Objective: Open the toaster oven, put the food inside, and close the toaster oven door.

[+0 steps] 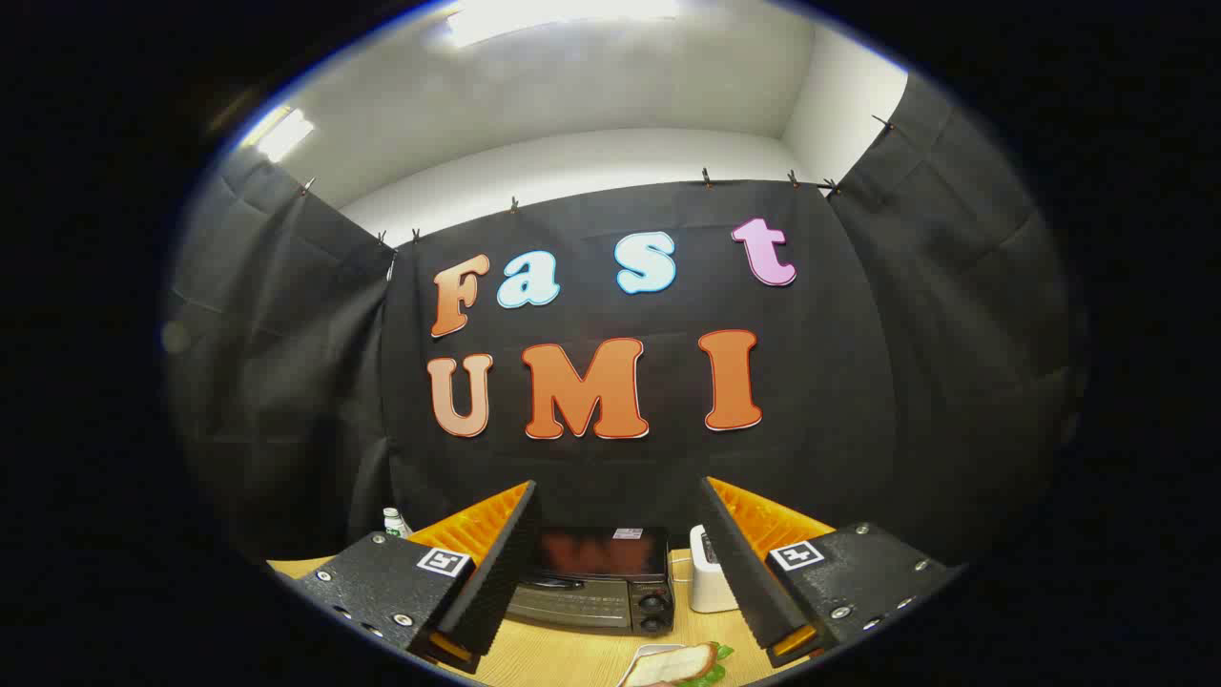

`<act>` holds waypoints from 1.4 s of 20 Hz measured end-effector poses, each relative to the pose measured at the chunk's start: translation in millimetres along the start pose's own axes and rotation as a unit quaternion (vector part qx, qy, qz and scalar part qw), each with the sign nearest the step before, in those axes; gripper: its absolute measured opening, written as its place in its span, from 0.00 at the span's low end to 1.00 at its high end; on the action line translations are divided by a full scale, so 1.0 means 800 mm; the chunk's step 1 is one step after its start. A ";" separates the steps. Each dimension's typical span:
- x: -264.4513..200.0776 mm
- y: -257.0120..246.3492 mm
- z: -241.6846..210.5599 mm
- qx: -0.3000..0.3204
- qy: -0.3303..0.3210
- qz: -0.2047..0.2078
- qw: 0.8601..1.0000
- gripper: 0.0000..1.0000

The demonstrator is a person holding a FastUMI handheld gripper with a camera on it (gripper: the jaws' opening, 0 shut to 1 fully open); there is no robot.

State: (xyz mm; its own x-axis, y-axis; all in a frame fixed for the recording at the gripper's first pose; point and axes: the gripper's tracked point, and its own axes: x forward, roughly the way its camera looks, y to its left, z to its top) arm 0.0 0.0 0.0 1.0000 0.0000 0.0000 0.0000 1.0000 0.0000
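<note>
Tongs [620,563] wide open, empty, toaster oven [596,582] ahead, door shut.
Risk: sandwich [679,663] near right finger, may get knocked off plate [641,658].

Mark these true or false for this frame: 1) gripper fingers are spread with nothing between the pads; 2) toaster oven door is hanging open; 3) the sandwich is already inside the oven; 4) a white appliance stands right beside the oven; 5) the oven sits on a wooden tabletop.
1) True. The gripper is open and grips nothing; the toaster oven shows beyond the fingers.
2) False. The door looks closed, its glass front upright.
3) False. The sandwich lies on a plate on the table, in front of the oven.
4) True. A white appliance stands beside the oven.
5) True. Wooden table.
</note>
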 end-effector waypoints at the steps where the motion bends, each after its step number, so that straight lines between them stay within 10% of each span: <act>1: 0.001 0.003 0.000 -0.001 -0.001 0.000 1.000 0.98; 28: 0.004 0.055 -0.014 -0.007 0.008 0.020 1.000 0.98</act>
State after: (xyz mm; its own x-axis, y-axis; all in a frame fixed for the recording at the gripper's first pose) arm 3.2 43.6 -11.3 0.9991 0.0400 -0.0167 -0.0403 0.9991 -0.0135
